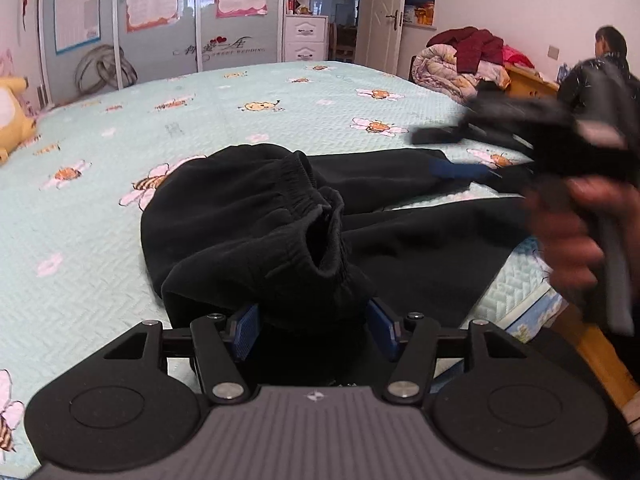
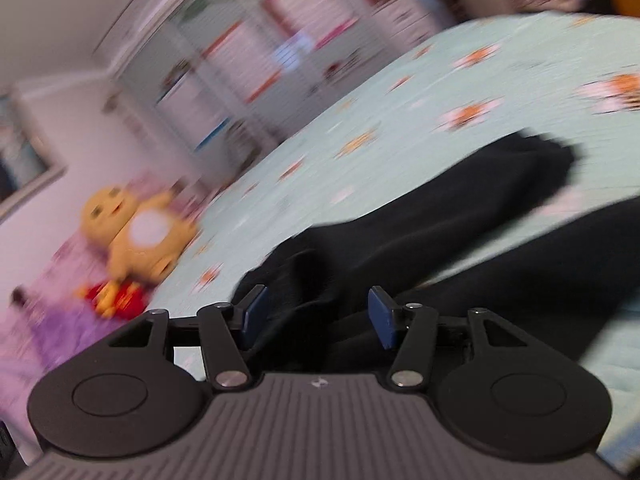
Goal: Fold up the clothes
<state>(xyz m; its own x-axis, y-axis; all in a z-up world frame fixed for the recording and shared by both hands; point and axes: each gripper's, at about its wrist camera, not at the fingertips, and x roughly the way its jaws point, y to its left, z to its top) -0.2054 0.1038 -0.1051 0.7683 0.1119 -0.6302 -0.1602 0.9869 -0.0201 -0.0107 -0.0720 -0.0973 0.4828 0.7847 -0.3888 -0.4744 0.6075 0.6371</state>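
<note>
A pair of black fleece trousers with a gathered elastic waistband (image 1: 256,216) lies crumpled on a pale mint quilted bedspread printed with bees and pink flowers (image 1: 100,240). Everything here is placed relative to those trousers.

In the left wrist view, the bunched waistband end of the trousers is heaped nearest the camera, and the legs stretch away to the right across the bedspread. The left gripper (image 1: 312,326) sits at the near edge of the trousers with its jaws partly apart; black fabric lies between the blue pads (image 1: 248,330), though whether the pads press on it cannot be told. To the right of the trousers, blurred, a hand (image 1: 572,232) carries the right gripper (image 1: 452,152) above the trouser legs.

In the right wrist view, heavily blurred and tilted, the right gripper (image 2: 316,316) also has its jaws partly apart, with the trousers (image 2: 420,232) lying just beyond and below them; no fabric is clearly clamped.

Left of the trousers, at the far side of the bedspread, sits a yellow plush toy (image 2: 136,236). Beyond the trousers, a white chest of drawers (image 1: 305,38) stands against the wall, its drawers closed. To the far right behind the trousers, a heap of quilts and red clothing (image 1: 464,60) is piled beside a person in a dark jacket (image 1: 600,80).
</note>
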